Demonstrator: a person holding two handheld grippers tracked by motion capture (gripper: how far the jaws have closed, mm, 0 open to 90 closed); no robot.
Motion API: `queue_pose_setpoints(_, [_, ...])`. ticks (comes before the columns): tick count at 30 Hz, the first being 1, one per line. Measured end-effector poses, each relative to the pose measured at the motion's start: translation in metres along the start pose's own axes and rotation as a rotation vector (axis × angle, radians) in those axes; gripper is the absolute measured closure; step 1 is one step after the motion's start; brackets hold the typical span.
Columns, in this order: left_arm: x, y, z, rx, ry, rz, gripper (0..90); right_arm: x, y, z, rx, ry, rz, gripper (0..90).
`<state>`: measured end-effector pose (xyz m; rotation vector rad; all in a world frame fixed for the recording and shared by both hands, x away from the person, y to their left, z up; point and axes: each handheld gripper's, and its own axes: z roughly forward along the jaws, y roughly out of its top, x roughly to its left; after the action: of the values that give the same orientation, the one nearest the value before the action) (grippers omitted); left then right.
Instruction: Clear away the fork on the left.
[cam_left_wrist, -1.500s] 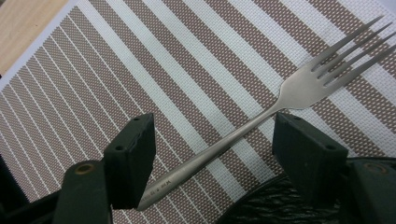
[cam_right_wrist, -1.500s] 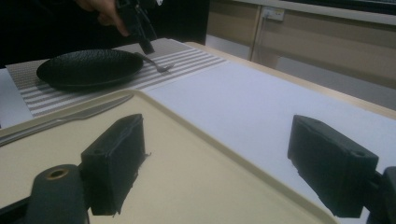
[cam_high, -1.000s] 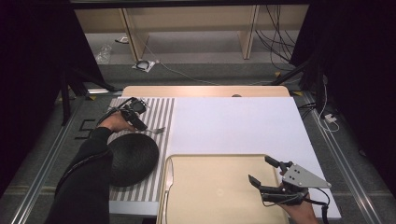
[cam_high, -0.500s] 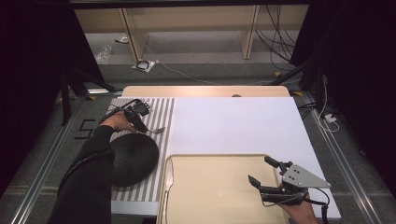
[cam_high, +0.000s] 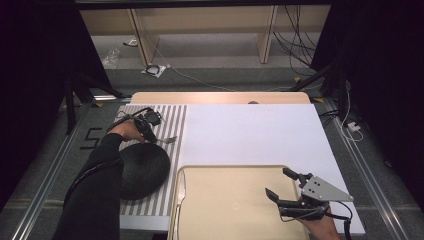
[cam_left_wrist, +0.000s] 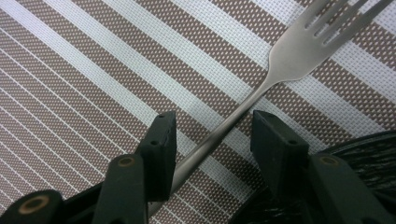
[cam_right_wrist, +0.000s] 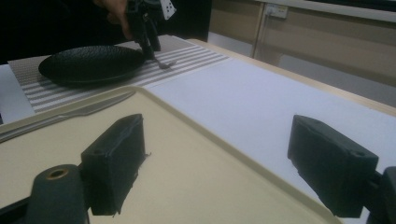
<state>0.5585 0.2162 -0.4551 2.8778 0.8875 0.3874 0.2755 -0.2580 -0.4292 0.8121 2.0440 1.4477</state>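
Far left of the high view: a dark sleeve runs up from the bottom edge to the left tool, which points down onto the striped placemat at the left end of the surface. Left gripper view: the fork lies flat on the mat, handle passing between the two black jaws, tines up and to the right. The left-hand pad sits against the handle or just beside it, contact not resolvable; the right-hand pad stands apart from it with striped mat showing in the gap. The jaws have just been closing around the handle and are not yet pressed on it.

Just below the fork: the black plate, also on the mat, its rim close to the handle. In the left gripper view the plate's textured edge shows behind the right-hand jaw.

Centre, near edge of the surface: beige tray on the white cover. A knife lies along the tray's left rim, blade pointing away from the person.

Right: the right tool hovers low over the tray's right part, jaws spread wide with nothing between them. Right gripper view confirms: both pads well apart above bare tray, the plate and the left tool seen farther off.
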Motion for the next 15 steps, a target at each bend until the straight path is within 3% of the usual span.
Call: queue_pose_setpoints(15, [-0.0002, 0.0005, 0.0046, 0.012, -0.003, 0.027, 57.0, -0.0002, 0.0002, -0.0007, 0.006, 0.0, -0.002, 19.7])
